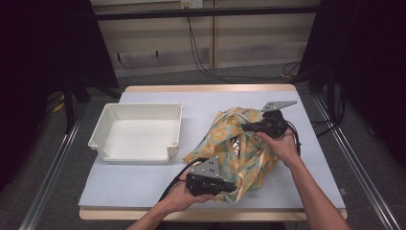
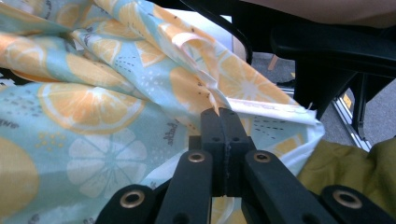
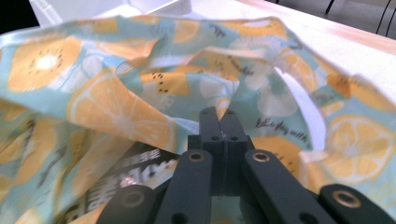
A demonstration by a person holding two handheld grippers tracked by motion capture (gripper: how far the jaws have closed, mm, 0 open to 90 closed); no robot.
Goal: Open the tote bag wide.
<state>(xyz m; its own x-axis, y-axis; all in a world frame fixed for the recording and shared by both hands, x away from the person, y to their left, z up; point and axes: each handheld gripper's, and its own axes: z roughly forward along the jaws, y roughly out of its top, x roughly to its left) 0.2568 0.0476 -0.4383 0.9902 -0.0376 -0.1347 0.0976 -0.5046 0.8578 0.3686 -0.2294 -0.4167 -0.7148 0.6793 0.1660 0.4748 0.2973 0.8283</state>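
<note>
A light-blue cloth bag [image 1: 225, 132] printed with orange slices lies crumpled on the right half of the table. My left gripper [image 1: 231, 187] is at its near edge, shut, and the bag's white hem [image 2: 261, 106] meets the jaw tips [image 2: 219, 112]. At the bag's far side, my right gripper [image 1: 245, 127] is shut with its tips [image 3: 218, 114] in a fold of the cloth [image 3: 107, 112]. A dark shiny packet [image 3: 126, 179] shows inside the bag's mouth [image 1: 236, 143].
A white empty plastic tray [image 1: 141, 106] stands on the left half of the pale table [image 1: 143, 182]. Cables trail on the floor behind the table. Metal rails run along both sides.
</note>
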